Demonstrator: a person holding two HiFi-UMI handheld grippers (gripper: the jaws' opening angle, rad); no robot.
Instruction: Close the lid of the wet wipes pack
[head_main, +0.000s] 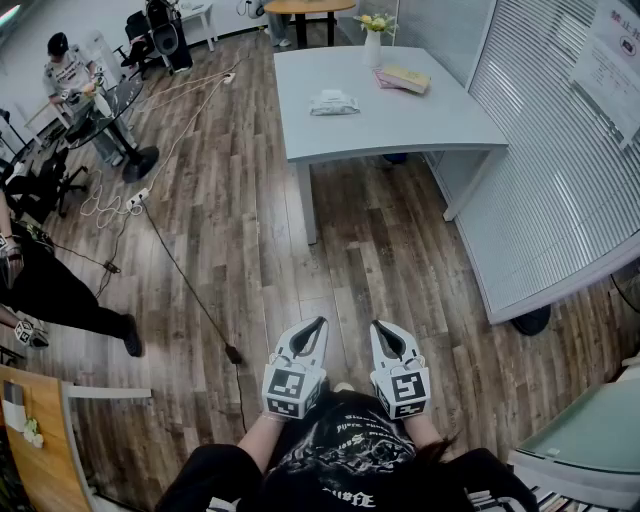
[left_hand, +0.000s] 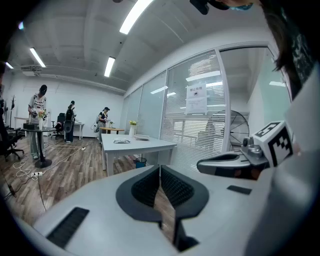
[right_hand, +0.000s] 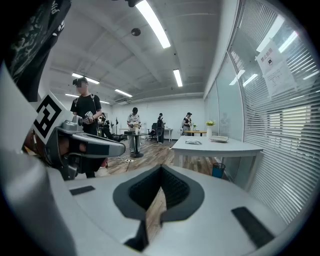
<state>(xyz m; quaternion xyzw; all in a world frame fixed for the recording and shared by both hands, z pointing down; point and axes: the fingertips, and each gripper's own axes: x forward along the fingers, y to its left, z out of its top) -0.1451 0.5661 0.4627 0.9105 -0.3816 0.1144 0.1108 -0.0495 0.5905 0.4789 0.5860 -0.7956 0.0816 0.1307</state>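
The wet wipes pack (head_main: 333, 102) lies on the grey table (head_main: 440, 125) far ahead of me; it shows small in the left gripper view (left_hand: 121, 141) and the right gripper view (right_hand: 193, 142). Both grippers hang side by side close to my body, over the wooden floor and well short of the table. My left gripper (head_main: 318, 323) is shut with nothing between its jaws, its tips meeting in its own view (left_hand: 160, 166). My right gripper (head_main: 377, 325) is shut and empty too, tips meeting (right_hand: 160, 167).
On the table stand a vase of flowers (head_main: 372, 38) and a stack of books (head_main: 402, 78). A cable (head_main: 185, 285) runs across the floor. A person stands at a round table (head_main: 105, 105) at the far left, another person (head_main: 45, 285) at the left edge. A glass partition with blinds (head_main: 560, 150) lines the right.
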